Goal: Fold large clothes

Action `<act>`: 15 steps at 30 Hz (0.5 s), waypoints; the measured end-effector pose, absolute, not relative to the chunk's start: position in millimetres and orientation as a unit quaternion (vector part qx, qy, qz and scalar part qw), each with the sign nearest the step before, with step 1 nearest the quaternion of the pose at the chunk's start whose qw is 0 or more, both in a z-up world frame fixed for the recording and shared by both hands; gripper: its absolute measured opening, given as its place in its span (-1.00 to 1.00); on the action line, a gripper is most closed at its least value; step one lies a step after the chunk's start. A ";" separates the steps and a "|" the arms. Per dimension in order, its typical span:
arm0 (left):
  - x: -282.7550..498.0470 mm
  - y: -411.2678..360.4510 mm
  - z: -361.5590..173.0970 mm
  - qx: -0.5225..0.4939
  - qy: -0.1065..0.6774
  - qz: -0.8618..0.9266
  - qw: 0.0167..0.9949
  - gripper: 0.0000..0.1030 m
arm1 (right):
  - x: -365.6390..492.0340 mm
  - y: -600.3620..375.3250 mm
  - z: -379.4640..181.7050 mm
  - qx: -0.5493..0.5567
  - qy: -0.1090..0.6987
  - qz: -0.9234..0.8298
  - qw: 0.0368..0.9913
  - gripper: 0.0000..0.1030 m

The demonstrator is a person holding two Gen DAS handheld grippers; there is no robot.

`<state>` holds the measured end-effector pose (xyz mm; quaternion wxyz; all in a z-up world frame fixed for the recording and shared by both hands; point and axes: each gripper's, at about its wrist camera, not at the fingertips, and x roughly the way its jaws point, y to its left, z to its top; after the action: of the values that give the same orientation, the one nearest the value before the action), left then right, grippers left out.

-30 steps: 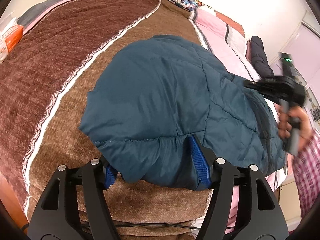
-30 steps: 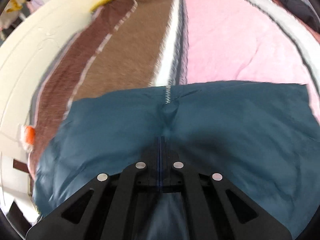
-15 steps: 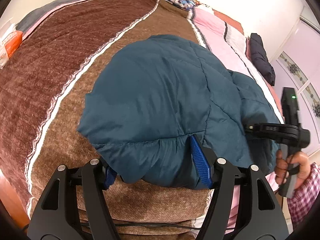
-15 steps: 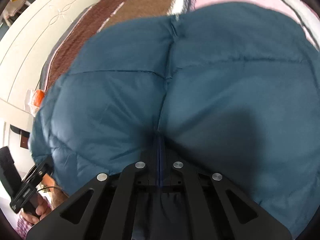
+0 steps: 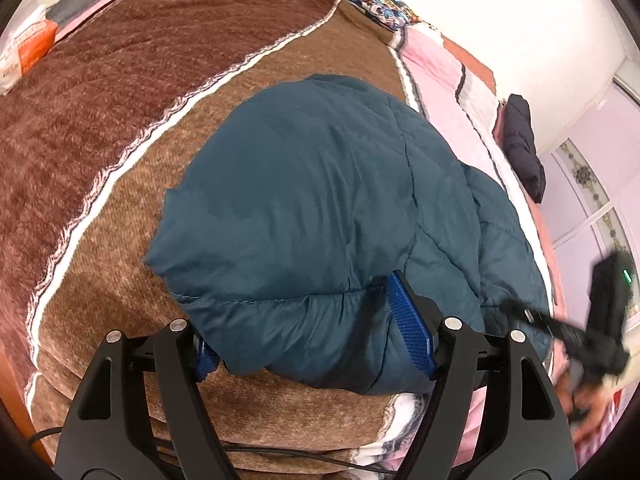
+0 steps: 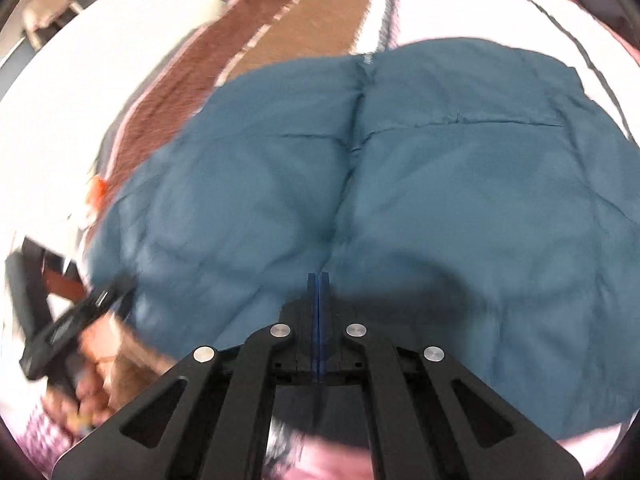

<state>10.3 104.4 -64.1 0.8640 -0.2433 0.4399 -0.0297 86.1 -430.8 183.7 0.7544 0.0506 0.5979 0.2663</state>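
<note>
My left gripper (image 5: 316, 332) stands about as wide as it goes, its jaws having just been opening, and the near hem of the padded teal quilted jacket (image 5: 320, 200) bulges between the blue ribbed pads (image 5: 408, 324). The right pad lies against the fabric and the left pad is mostly hidden under the hem, so I judge this a release, not a grip: the fold is laid and I am letting the edge settle where it lies.

My right gripper (image 6: 318, 280) is fully closed, pads pressed flat together with nothing visibly between them. It hangs just above the near edge of the jacket, closed, I judge, because its part of the fold is done.

The jacket sits folded into a rounded bundle on the bed, across the brown chenille blanket with white stripes (image 5: 120, 120) and reaching the pink quilt (image 5: 436, 64) to the right. Far right on the bed lies a dark bundled garment (image 5: 520, 140), perhaps next in line.
</note>
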 end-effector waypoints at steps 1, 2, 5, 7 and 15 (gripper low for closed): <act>9.9 103.5 -64.0 -0.242 0.440 -0.029 0.865 0.40 | 71.7 -435.3 190.3 0.054 0.598 0.275 0.751 -1.00; 9.9 102.8 -63.9 -0.240 0.439 -0.028 0.865 0.40 | 63.0 -437.9 192.2 0.057 0.600 0.281 0.747 -1.00; 10.2 101.2 -63.9 -0.237 0.440 -0.024 0.866 0.40 | 39.9 -439.9 182.8 0.052 0.620 0.292 0.726 -1.00; 10.5 99.9 -63.4 -0.235 0.439 -0.021 0.867 0.40 | 34.1 -436.1 169.1 0.044 0.633 0.292 0.716 -1.00; 6.0 92.3 -51.0 -0.203 0.412 -0.015 0.888 -0.39 | 41.0 -428.1 118.8 0.038 0.661 0.277 0.696 -1.00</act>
<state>6.0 92.3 -51.0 0.8880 -0.2026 0.4124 -0.0153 41.0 -428.1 118.8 0.6961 0.0384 0.6613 0.2768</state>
